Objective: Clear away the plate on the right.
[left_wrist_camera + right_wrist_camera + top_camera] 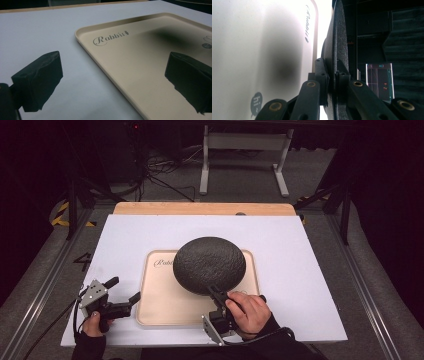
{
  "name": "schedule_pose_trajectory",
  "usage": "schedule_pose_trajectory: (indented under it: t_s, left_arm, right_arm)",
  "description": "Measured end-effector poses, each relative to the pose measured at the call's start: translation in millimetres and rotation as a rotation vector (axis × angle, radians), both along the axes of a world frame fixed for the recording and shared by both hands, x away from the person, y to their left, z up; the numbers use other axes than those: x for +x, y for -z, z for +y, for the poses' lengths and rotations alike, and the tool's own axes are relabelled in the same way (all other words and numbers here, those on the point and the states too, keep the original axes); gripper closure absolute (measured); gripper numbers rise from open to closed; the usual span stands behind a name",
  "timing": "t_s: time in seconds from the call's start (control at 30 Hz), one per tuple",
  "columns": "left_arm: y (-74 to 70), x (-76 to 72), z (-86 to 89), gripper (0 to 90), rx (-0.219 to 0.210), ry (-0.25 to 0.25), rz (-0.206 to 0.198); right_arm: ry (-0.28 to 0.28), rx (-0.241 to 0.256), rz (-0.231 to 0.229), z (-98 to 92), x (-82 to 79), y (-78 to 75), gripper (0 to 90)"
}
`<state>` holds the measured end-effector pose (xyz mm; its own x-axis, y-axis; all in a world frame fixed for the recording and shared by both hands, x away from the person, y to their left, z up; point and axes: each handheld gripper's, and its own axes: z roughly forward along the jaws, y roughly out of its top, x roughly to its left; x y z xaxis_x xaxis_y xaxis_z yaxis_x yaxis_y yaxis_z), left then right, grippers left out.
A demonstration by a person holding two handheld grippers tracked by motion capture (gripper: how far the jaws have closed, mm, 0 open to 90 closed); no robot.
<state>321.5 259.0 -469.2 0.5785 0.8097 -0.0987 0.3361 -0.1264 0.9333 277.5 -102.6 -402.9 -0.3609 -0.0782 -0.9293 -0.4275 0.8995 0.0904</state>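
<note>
Tray (pixel 150 312) middle hidden beneath the dark plate (pixel 209 264); tray's printed lettering (pixel 307 23) blurred, unreadable.

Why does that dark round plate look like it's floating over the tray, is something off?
Nothing is broken. The right gripper is clamped on the near rim of the dark plate, holding it above the beige tray, with its shadow on the tray. The left gripper waits open at the tray's left edge.

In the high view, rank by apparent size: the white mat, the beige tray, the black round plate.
1. white mat
2. beige tray
3. black round plate, though it is lifted nearer the camera, so it looks bigger.
</note>
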Motion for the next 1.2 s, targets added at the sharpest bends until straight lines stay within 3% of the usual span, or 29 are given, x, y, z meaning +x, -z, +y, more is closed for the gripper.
schedule_pose_trajectory:
  t_s: [0.57,1.2]
  left_arm:
    - [-0.2,-0.2,-2.4,2.2,0.02,0.008,0.003]
    - [-0.5,-0.2,-2.9,2.3,0.032,0.013,0.003]
  right_arm:
    - [-0.018,0.012,0.041,12.1,6.6,21.4,84.7]
    - [-0.017,-0.035,0.075,17.5,11.3,42.2,84.5]
